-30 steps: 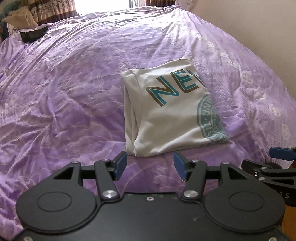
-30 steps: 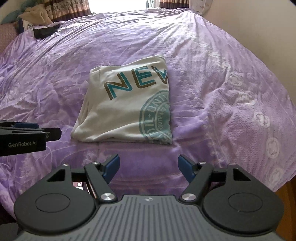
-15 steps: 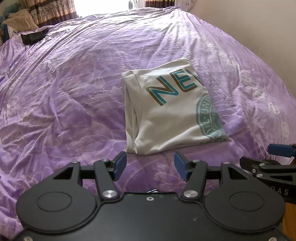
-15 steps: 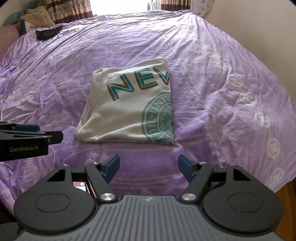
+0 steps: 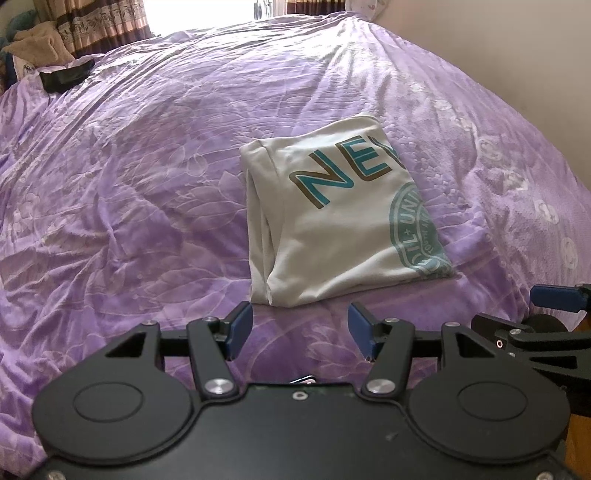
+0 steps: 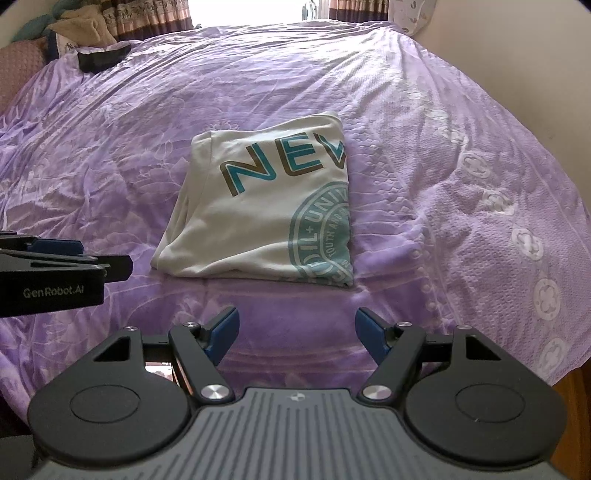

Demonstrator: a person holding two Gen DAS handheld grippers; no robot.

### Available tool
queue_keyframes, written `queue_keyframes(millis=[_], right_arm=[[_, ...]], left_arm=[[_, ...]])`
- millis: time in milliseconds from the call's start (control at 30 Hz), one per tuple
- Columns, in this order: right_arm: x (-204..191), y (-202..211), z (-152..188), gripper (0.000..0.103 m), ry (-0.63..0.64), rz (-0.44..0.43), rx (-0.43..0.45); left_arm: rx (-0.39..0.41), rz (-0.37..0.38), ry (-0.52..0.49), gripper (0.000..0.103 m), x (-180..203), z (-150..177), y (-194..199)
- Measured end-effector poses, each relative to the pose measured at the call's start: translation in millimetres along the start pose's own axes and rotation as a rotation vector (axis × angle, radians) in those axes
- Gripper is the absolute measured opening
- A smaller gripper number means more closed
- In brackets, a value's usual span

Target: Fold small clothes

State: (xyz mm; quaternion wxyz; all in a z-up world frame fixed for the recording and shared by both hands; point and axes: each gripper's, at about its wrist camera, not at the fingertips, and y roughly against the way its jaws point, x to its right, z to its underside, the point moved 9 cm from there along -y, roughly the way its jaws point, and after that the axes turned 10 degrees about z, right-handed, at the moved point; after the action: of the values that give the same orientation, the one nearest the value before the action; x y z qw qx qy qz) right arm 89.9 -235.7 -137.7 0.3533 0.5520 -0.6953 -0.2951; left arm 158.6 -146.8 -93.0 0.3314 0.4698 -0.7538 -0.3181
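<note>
Evidently fold done: white tee (image 5: 343, 221) compact, frame centre on bed (image 5: 147, 184); left gripper (image 5: 299, 328), right gripper (image 6: 297, 328) fingers spread, clear, nothing held.

Bare purple bedspread (image 5: 140, 192) lies open all around the folded T-shirt (image 5: 332, 229), widest on its left. A free strip separates it from the left gripper (image 5: 299, 328) and right gripper (image 6: 297, 332), whose jaws stand apart. A dark item (image 6: 103, 59), perhaps clothing, and pillows (image 6: 79, 27) sit well away.
</note>
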Motion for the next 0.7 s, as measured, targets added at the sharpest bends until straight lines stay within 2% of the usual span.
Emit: queue_keyframes(millis=[700], right_arm=[[4.0,-0.4,-0.7,0.084,-0.010,0.012,-0.011]], left_arm=[[0.026,0.017,0.022,0.059,-1.2,-1.3,3.5]])
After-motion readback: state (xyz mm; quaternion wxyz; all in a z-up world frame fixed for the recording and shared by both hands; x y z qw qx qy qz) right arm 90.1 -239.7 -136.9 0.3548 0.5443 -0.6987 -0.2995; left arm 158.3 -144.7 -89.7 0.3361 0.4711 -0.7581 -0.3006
